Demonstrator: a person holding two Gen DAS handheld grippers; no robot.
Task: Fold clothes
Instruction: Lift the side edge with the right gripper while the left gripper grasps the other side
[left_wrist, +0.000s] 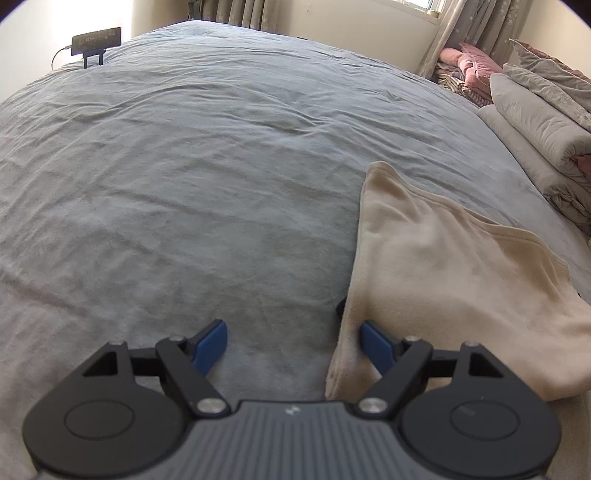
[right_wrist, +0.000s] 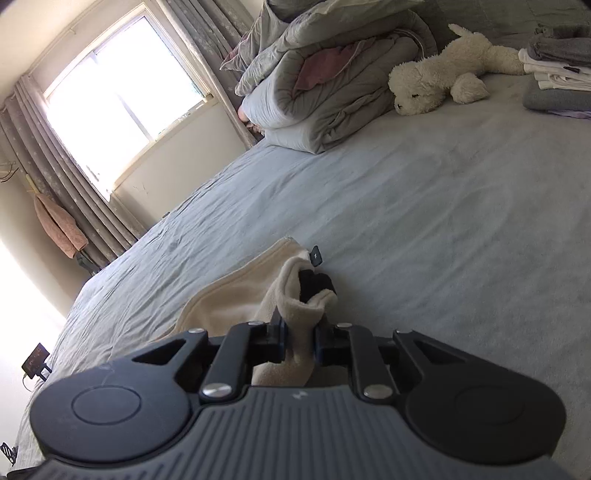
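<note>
While the right gripper (right_wrist: 300, 341) pinches a bunched edge of the cream garment (left_wrist: 436, 269) between nearly closed jaws, the left gripper (left_wrist: 293, 347) holds nothing, jaws spread wide, one blue pad touching the cloth's edge. That garment lies on a grey bedsheet (left_wrist: 192, 177).

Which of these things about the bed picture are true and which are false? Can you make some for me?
1. The right gripper is pinching the cream fleece garment. True.
2. The left gripper is squeezed shut on the cloth. False: its blue fingers stand wide apart, with the garment's edge by one of them.
3. The fluffy white stuffed animal lies on the grey bed sheet. True.
4. The toy sits on top of the cream garment. False: it lies far off, beside the rolled grey quilt.
5. A stack of folded clothes sits near the toy. True.
</note>
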